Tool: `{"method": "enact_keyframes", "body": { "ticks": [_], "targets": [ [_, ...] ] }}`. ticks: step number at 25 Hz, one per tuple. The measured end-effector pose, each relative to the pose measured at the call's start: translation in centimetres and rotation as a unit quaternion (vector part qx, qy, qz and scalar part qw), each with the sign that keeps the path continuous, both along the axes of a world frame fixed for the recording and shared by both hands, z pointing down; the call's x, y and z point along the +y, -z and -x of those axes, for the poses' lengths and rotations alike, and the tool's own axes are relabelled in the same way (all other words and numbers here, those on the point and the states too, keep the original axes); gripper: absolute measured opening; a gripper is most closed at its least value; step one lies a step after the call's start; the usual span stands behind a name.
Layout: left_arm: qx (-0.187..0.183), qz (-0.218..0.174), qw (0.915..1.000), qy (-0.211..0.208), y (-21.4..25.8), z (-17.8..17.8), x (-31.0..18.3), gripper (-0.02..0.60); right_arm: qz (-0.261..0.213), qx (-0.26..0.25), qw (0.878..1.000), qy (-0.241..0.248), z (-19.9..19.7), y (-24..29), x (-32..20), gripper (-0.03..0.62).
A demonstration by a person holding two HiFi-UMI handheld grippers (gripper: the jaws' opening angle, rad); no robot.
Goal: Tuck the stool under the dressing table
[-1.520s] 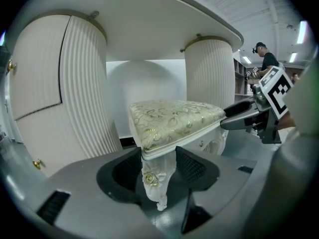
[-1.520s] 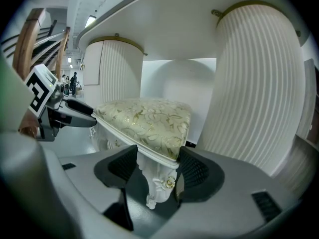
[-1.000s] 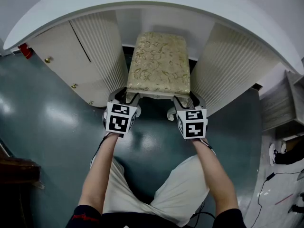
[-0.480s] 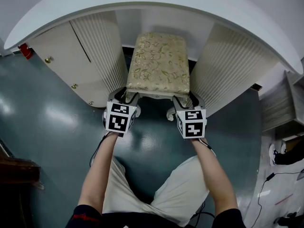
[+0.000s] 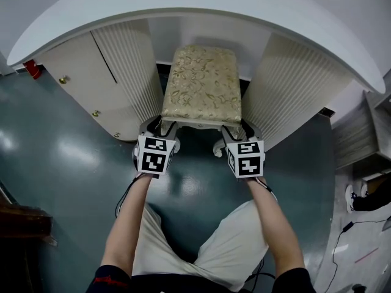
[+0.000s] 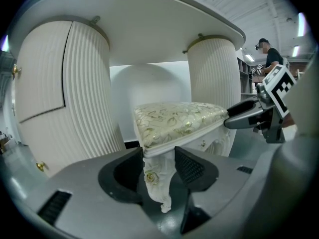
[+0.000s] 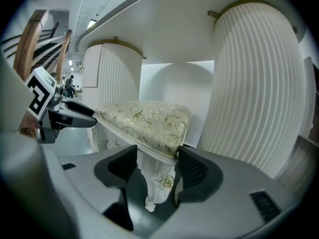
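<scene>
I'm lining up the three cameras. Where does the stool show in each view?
Head view: stool at upper centre.
Left gripper view: stool at centre.
Right gripper view: stool just left of centre.
Shared landmark: the ribbed pedestal on the person's right, beside the stool in all three.

Head view: the stool's [image 5: 203, 84] far legs are hidden beneath its own seat, and of the near legs only one white curl shows below the front rail. The dressing table [image 5: 183, 8] top runs out of frame at the right edge. A red thing [image 5: 31, 67] at its far-left end sits half under the rim, and a dark thing [image 5: 374, 200] near right is cut by the edge, neither identifiable. Left gripper view: a person [image 6: 271, 59] stands far right, too small for detail.
</scene>
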State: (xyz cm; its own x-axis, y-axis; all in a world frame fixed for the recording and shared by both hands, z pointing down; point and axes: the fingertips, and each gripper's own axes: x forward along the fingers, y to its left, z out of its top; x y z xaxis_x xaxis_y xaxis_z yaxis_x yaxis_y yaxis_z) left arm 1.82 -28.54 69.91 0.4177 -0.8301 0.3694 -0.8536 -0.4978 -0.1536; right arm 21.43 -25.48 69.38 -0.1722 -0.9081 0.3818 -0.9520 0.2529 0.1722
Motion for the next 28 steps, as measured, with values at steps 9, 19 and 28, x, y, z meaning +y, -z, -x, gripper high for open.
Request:
{"method": "enact_keyframes", "body": {
  "ticks": [9,19,28],
  "targets": [
    [-0.006,-0.024,0.9996,-0.011,0.4,0.2,1.5,0.132,0.01,0.039,0.999,-0.006,-1.1,0.2,1.2,0.154],
    [-0.002,-0.024,0.9994,-0.025,1.4,0.3,3.8,0.069,-0.008,0.076,0.997,0.01,1.0,2.3,3.8,0.065],
    [0.035,-0.042,0.9966,-0.062,4.5,0.1,6.8,0.028,-0.036,0.056,0.998,0.009,2.7,5.9,5.9,0.031]
  ]
}}
